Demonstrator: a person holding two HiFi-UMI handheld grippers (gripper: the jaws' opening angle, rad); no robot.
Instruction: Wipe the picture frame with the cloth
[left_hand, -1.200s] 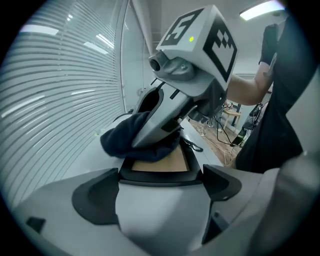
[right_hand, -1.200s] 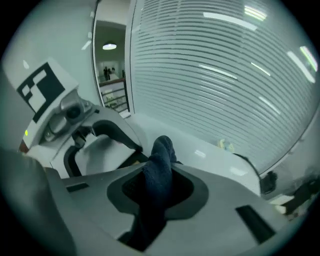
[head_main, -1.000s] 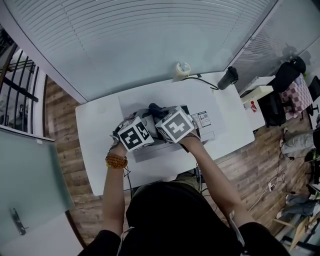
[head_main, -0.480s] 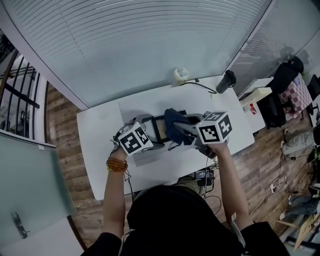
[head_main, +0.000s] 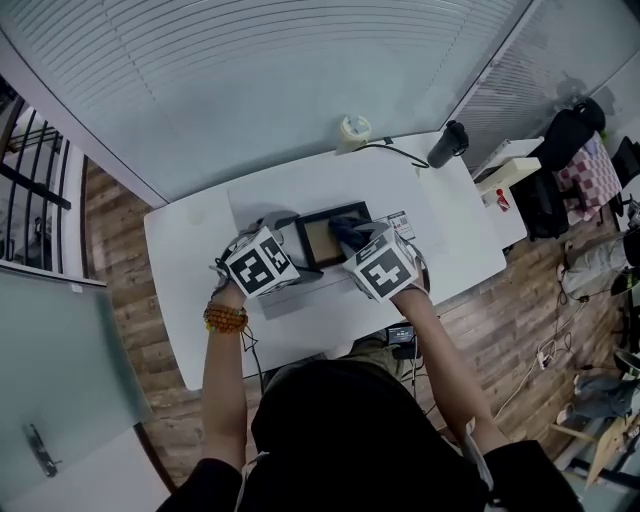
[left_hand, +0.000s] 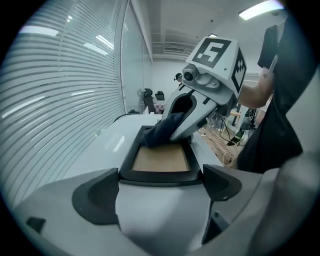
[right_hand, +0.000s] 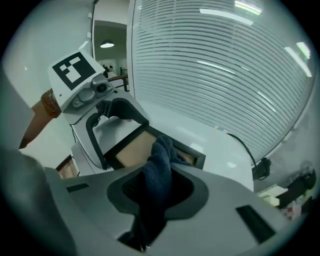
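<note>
Item: picture frame (head_main: 318, 241), black border, tan panel, lying flat near the middle of a white table (head_main: 190, 300). Holder: left gripper (left_hand: 161, 174), jaws set narrow against the frame's near short edge, one at each corner, apparently clamping it in place. Tool: dark blue cloth (right_hand: 159, 170), bunched and pinched between the closed jaws of the right gripper (right_hand: 157, 189); its loose end hangs forward and rests on the end of the frame farthest from the left gripper, over panel and border. Step in hand, as judged: wiping the panel, part done at most, with the end next to the left gripper not yet under the cloth. Handling notes: keep the left grip firm so the frame does not slide on the smooth table. Hold the right gripper tilted down so that only cloth, never the hard jaw tips, meets the panel. Draw the cloth in straight overlapping passes toward the held end, then along each border strip and into the corners. Use light pressure; the wad is thick and could drag the frame askew. Stop short of the left jaws, since the two grippers stand close together.
</note>
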